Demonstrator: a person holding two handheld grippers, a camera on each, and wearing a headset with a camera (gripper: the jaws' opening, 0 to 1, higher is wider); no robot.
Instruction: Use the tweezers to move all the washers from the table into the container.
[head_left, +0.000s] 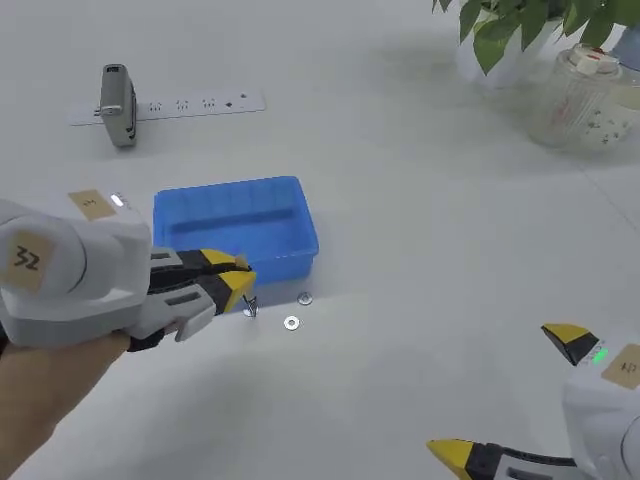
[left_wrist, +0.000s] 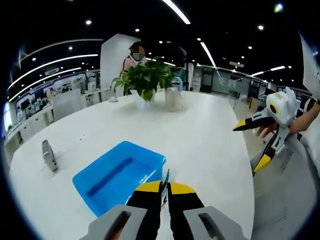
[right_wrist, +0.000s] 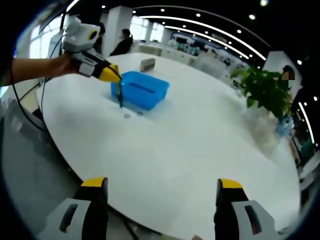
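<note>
Left gripper (head_left: 238, 282): jaws closed on the tweezers (head_left: 250, 306), tips near the washers (head_left: 291, 322).
Right gripper (head_left: 503, 395): jaws wide open, empty.
Washers: two on the bench (head_left: 420, 250), beside the blue container (head_left: 290, 262).
Progress: none visible inside; both apparently left.

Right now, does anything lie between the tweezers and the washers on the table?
Nothing visible does. Bare table separates the tweezers from both washers, and the container sits right behind them, unobstructed.

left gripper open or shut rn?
Shut. In the left gripper view, the left gripper has its yellow-tipped jaws pressed together on the tweezers, whose thin tips stick out between them.
</note>
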